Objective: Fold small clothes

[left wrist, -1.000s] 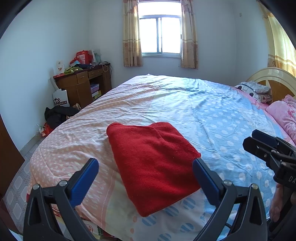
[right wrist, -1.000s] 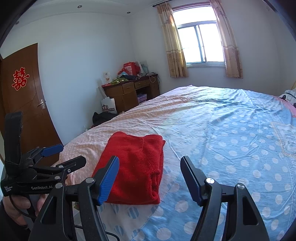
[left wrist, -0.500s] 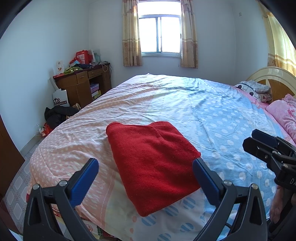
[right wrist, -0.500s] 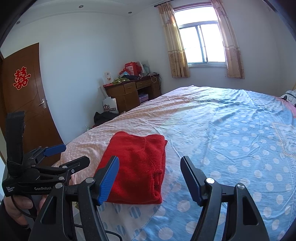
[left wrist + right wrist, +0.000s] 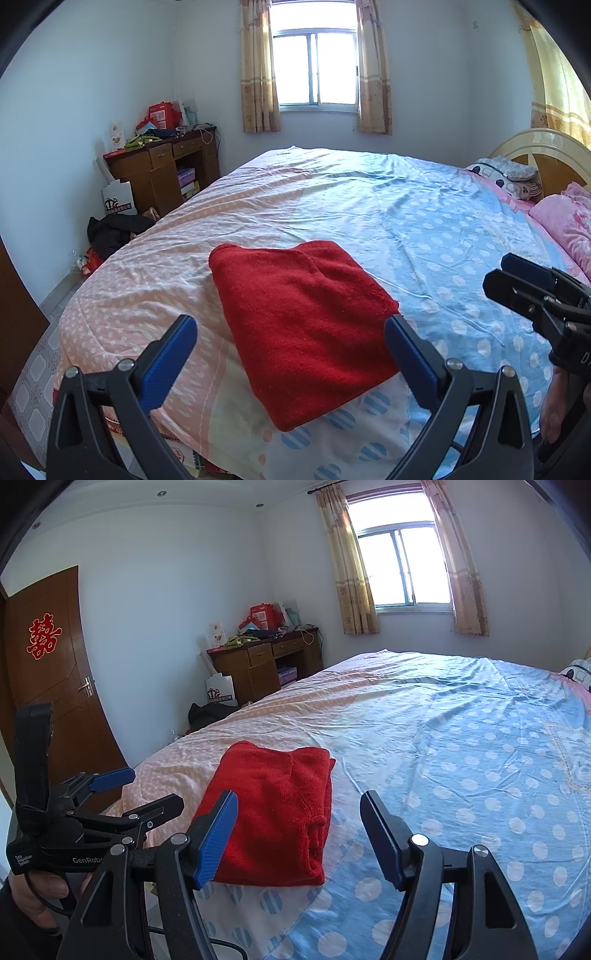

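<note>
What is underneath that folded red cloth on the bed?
The red cloth lies on the bed's dotted cover, across the line where its pink part meets the blue. Whatever the cover looks like directly beneath the cloth is hidden, as are the cloth's inner folds.

Wide bed (image 5: 332,206), cover w/ pale polka dots: peach-pink on the left side, light blue on the right, creased across the middle. Lying flat near the front edge: 1 red folded garment (image 5: 303,325), sat across the pink/blue seam, a layered fold edge along its right side in the right wrist view (image 5: 273,812). Far right by the headboard: 1 pink pillow (image 5: 565,225), plus 1 patterned cushion (image 5: 506,177) behind it.
</note>
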Action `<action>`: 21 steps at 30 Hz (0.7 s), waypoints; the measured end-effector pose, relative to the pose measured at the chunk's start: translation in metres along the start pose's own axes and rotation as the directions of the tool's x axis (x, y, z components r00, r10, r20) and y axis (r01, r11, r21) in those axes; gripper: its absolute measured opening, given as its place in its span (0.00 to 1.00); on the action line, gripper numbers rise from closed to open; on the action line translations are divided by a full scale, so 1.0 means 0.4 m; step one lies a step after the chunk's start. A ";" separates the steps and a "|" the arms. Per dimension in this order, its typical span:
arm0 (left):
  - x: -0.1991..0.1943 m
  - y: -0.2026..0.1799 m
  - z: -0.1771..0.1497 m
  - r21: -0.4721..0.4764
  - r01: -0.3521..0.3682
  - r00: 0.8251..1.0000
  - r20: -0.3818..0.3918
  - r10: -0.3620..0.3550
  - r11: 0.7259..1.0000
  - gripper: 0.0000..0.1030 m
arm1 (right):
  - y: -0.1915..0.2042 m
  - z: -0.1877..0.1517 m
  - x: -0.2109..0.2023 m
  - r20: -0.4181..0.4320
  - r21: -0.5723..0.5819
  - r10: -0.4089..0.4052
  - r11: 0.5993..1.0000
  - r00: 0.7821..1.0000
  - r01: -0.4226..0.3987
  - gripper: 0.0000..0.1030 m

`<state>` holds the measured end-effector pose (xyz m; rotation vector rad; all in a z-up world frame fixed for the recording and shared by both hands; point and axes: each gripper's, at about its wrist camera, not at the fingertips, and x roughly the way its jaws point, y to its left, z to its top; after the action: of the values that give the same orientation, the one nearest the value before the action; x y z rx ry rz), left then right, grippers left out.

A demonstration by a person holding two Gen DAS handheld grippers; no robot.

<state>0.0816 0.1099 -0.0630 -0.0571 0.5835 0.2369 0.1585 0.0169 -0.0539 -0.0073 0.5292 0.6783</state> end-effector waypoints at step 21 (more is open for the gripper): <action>-0.011 0.000 0.014 0.018 -0.016 1.000 0.016 0.016 1.000 1.00 | 0.017 -0.001 -0.035 0.052 -0.031 0.001 1.000 0.999 0.000 0.68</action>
<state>0.0808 0.1096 -0.0560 -0.0331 0.5703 0.2473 0.1451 0.0139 -0.0466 -0.0183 0.4691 0.6852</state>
